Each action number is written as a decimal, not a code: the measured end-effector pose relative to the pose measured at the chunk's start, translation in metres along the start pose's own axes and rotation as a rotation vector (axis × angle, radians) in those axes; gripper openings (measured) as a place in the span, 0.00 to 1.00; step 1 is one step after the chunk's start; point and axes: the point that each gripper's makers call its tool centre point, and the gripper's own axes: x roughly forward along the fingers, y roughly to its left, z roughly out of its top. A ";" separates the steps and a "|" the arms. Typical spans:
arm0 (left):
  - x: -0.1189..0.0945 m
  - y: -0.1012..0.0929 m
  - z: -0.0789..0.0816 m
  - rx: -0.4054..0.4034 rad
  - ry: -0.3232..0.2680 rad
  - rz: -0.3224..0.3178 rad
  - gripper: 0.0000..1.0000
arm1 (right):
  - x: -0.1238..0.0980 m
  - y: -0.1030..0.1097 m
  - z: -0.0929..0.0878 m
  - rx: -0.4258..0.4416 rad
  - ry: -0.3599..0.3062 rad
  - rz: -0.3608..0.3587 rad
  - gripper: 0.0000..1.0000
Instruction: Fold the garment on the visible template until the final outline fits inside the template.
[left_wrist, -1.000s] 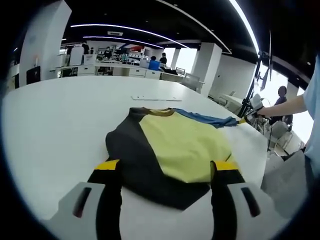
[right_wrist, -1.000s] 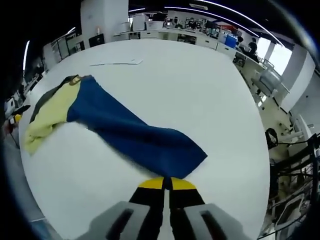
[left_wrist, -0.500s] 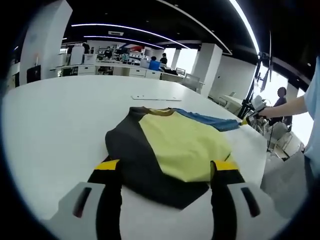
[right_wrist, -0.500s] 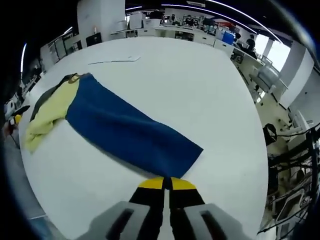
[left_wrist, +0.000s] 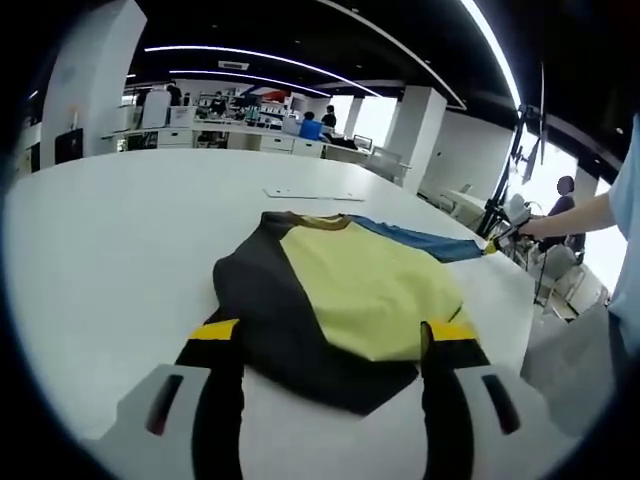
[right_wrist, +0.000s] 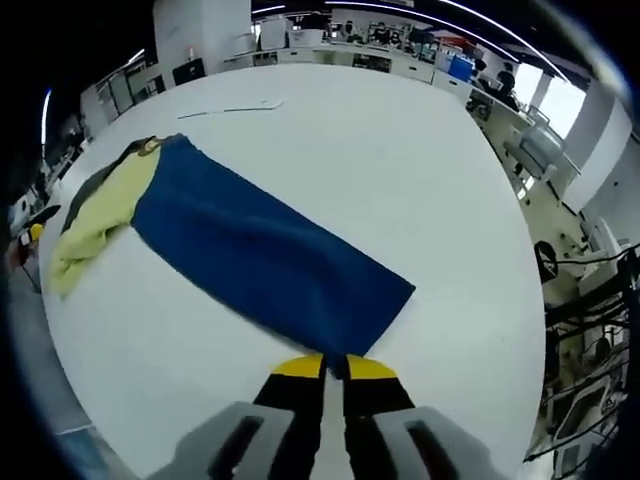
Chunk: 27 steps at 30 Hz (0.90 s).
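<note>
A garment lies flat on the white table (left_wrist: 110, 240), with a yellow body (left_wrist: 365, 290), a dark grey sleeve (left_wrist: 265, 300) and a blue sleeve (left_wrist: 420, 238). My left gripper (left_wrist: 330, 345) is open, its jaws standing either side of the garment's near edge and holding nothing. In the right gripper view the blue sleeve (right_wrist: 260, 255) stretches out flat from the yellow body (right_wrist: 100, 225) towards me. My right gripper (right_wrist: 335, 365) is pinched on its cuff edge, jaws almost together. From the left gripper view that right gripper (left_wrist: 492, 243) sits at the sleeve's far end in a person's hand (left_wrist: 540, 225).
A thin flat white sheet (left_wrist: 312, 195) lies on the table beyond the collar, also seen far off (right_wrist: 232, 107). The table's rounded edge (right_wrist: 530, 300) runs close on the right, with stands and chairs past it. Office desks and people fill the background.
The blue sleeve has been drawn out and now lies wider and flatter. A thin gap has appeared between the right gripper's tips. The left gripper has not moved.
</note>
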 end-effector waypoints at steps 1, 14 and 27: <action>0.000 0.000 -0.001 -0.001 0.002 -0.001 0.69 | -0.001 -0.001 0.000 0.012 -0.001 0.001 0.22; 0.002 -0.005 -0.003 -0.009 -0.003 -0.012 0.69 | -0.014 0.014 0.018 -0.008 -0.098 0.028 0.56; -0.003 -0.003 -0.002 -0.013 -0.019 -0.006 0.69 | -0.030 0.039 0.031 -0.058 -0.166 0.014 1.00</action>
